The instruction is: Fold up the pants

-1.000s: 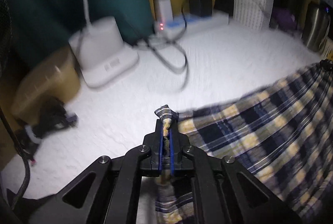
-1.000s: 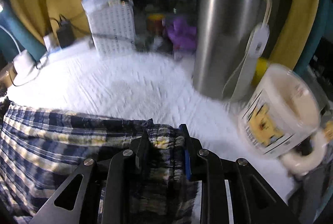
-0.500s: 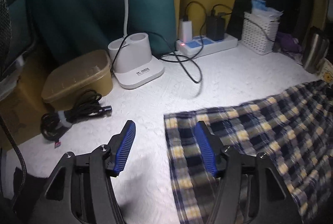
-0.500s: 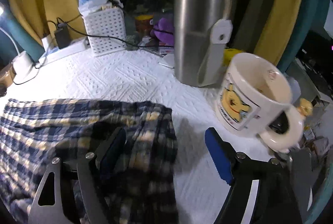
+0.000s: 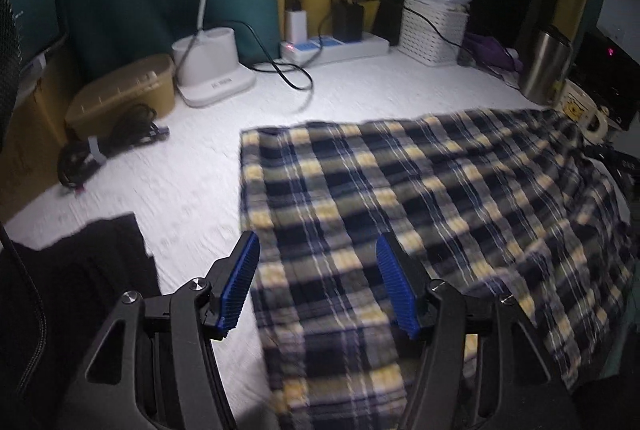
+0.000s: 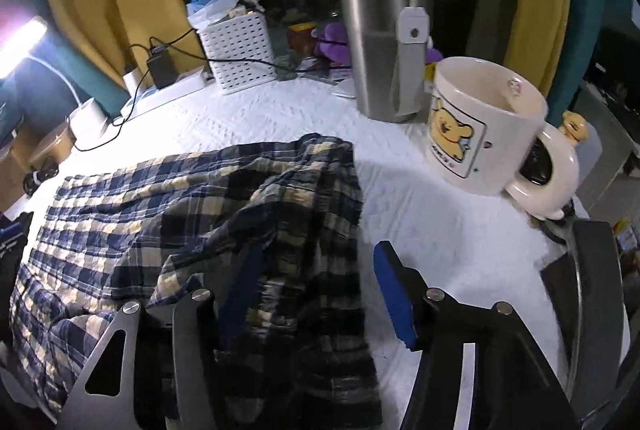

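The plaid pants (image 5: 420, 198), navy, yellow and grey, lie spread on the white table cover (image 5: 192, 182). My left gripper (image 5: 318, 266) is open and empty above their near left edge. In the right wrist view the pants (image 6: 192, 206) lie rumpled, with their right end bunched up. My right gripper (image 6: 318, 270) is open and empty over that right end; cloth partly covers its left finger.
At the back stand a white lamp base (image 5: 212, 70), power strip (image 5: 332, 48), white basket (image 5: 434, 30), brown box (image 5: 120, 94) and cable bundle (image 5: 108, 146). A steel tumbler (image 6: 380, 46) and bear mug (image 6: 488, 126) stand close on the right. Dark cloth (image 5: 80, 270) lies near left.
Both grippers were shut on the pants' far edge a second ago. They have opened, let the cloth drop flat and drawn back toward me.
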A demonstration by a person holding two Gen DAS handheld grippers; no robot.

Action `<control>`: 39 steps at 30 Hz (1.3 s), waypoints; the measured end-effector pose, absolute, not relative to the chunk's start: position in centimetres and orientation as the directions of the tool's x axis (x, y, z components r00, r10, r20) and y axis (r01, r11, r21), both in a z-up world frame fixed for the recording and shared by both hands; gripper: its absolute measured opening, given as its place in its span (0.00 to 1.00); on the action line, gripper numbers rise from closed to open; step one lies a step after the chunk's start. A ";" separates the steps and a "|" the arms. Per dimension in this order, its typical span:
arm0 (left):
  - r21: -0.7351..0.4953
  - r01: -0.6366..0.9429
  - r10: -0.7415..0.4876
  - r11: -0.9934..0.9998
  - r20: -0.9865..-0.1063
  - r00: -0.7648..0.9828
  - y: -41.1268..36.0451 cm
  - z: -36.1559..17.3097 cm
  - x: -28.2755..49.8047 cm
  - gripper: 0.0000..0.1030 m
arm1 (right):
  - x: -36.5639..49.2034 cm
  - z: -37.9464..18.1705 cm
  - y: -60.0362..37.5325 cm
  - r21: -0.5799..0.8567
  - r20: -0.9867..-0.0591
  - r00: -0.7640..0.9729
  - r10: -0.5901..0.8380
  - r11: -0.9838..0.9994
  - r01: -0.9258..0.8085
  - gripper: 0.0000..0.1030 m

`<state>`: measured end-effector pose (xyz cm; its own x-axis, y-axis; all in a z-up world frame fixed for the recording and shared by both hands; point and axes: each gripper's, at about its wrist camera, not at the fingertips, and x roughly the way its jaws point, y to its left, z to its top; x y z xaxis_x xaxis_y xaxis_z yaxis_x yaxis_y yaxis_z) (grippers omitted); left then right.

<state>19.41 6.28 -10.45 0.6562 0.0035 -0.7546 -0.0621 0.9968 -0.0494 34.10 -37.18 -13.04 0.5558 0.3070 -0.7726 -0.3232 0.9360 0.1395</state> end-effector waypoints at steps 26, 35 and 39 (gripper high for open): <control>-0.066 -0.017 -0.039 0.998 -0.758 0.651 4.2 -10.4 18.0 0.59 | 32.6 -12.9 -38.1 0.137 -0.800 0.523 0.293 0.939 -0.315 0.01; -0.078 -0.011 -0.052 0.997 -0.758 0.651 4.1 -10.5 16.9 0.60 | 31.5 -13.4 -37.4 0.148 -0.811 0.506 0.292 0.941 -0.305 0.01; -0.086 0.008 -0.070 0.996 -0.760 0.646 3.6 -10.7 16.7 0.60 | 30.7 -12.6 -37.4 0.122 -0.798 0.534 0.281 0.942 -0.314 0.02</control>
